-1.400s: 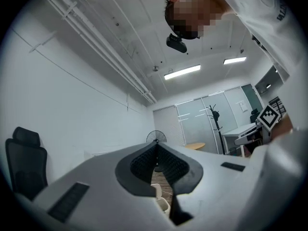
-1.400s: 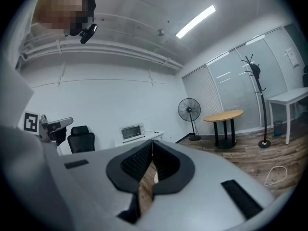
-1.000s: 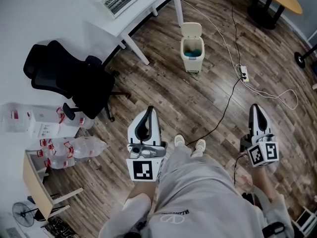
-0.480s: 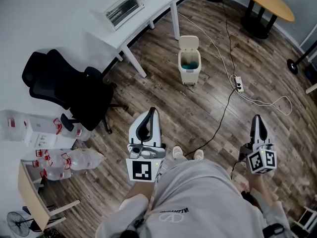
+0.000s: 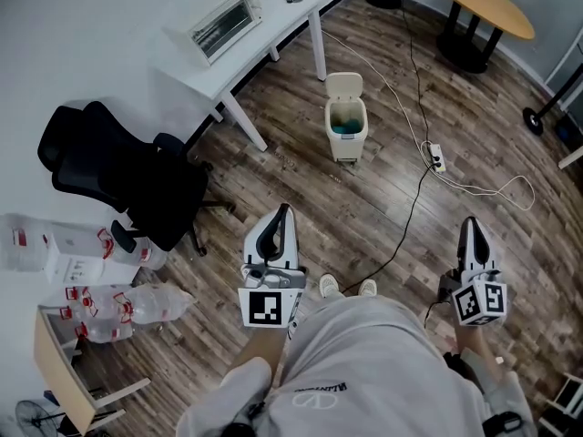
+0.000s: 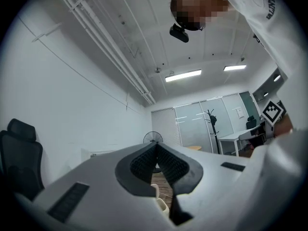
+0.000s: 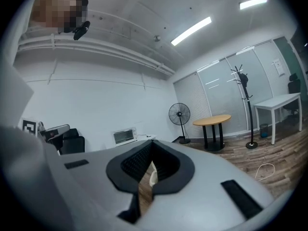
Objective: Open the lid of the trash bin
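The cream trash bin (image 5: pixel 347 135) stands on the wood floor near the desk, far ahead of me. Its lid (image 5: pixel 344 85) is tipped up and back, and a teal liner shows inside. My left gripper (image 5: pixel 280 213) is held low in front of the person's legs, shut and holding nothing. My right gripper (image 5: pixel 468 223) is also shut and holding nothing, off to the right. Both are well short of the bin. In the left gripper view a sliver of the bin (image 6: pixel 161 203) shows below the closed jaws (image 6: pixel 156 146). The right gripper view shows the lid (image 7: pixel 154 176) below its closed jaws (image 7: pixel 151 142).
A white desk (image 5: pixel 273 27) carrying a small oven (image 5: pixel 219 24) stands left of the bin. A black office chair (image 5: pixel 127 176) is at the left, with bottle packs (image 5: pixel 114 300) nearer. A cable and power strip (image 5: pixel 437 160) cross the floor. A round wooden table (image 5: pixel 478 3) is at the back right.
The view has drawn back, so the bin looks smaller and farther off. The bin's lid stays up throughout. Both grippers remain shut and low, with only slight shifts.
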The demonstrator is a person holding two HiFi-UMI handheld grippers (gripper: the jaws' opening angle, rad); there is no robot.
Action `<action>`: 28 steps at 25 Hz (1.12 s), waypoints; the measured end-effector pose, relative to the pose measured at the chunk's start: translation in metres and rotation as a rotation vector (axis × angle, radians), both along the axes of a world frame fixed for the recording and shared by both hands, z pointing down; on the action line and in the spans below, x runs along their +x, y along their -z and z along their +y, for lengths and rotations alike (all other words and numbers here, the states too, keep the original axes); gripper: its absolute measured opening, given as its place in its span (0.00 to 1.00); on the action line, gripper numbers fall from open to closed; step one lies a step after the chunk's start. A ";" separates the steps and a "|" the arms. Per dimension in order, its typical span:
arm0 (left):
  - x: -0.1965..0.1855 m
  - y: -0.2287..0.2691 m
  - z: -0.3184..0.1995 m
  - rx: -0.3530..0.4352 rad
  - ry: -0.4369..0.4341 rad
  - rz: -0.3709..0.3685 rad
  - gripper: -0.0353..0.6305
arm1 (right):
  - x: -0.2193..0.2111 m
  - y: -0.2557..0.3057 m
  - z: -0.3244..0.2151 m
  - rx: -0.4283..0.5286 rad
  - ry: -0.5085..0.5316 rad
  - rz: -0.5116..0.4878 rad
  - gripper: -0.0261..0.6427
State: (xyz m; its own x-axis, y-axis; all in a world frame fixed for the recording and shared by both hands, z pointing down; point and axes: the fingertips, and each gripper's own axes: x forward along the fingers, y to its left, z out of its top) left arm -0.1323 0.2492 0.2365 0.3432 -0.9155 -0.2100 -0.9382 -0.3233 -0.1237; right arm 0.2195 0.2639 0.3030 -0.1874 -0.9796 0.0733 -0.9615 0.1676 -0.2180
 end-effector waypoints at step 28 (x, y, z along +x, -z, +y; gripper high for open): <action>-0.006 -0.005 0.007 -0.020 0.005 0.028 0.05 | -0.007 -0.003 0.011 -0.022 0.005 0.030 0.06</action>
